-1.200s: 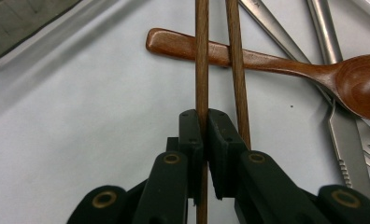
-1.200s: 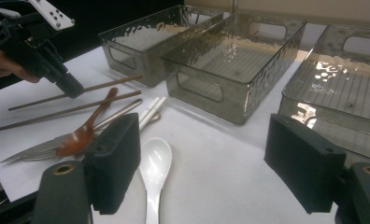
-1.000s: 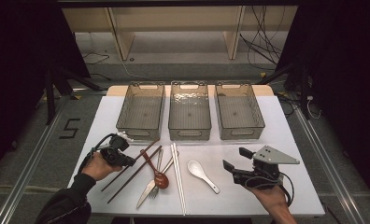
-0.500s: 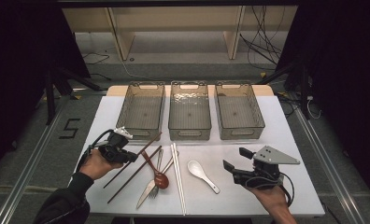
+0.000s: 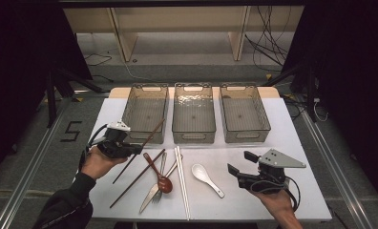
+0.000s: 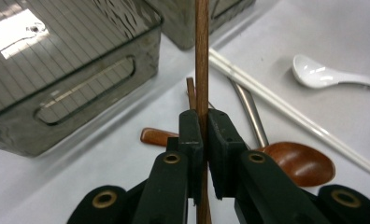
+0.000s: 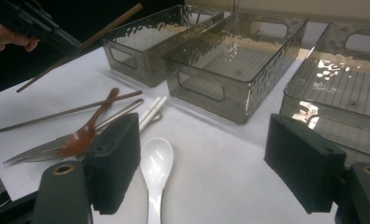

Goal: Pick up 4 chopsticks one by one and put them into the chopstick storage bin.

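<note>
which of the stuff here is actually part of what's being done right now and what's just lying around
In use:
- left hand-held gripper, shut on a brown chopstick
- left bin, nearest the raised chopstick, a likely target

Lying about:
- second brown chopstick
- white chopsticks
- wooden spoon
- white spoon
- fork
- middle bin
- right bin
- right hand-held gripper, open

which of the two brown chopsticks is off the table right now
The brown chopstick clamped in the left gripper, angled toward the left bin. The other brown chopstick lies flat on the table.
</note>
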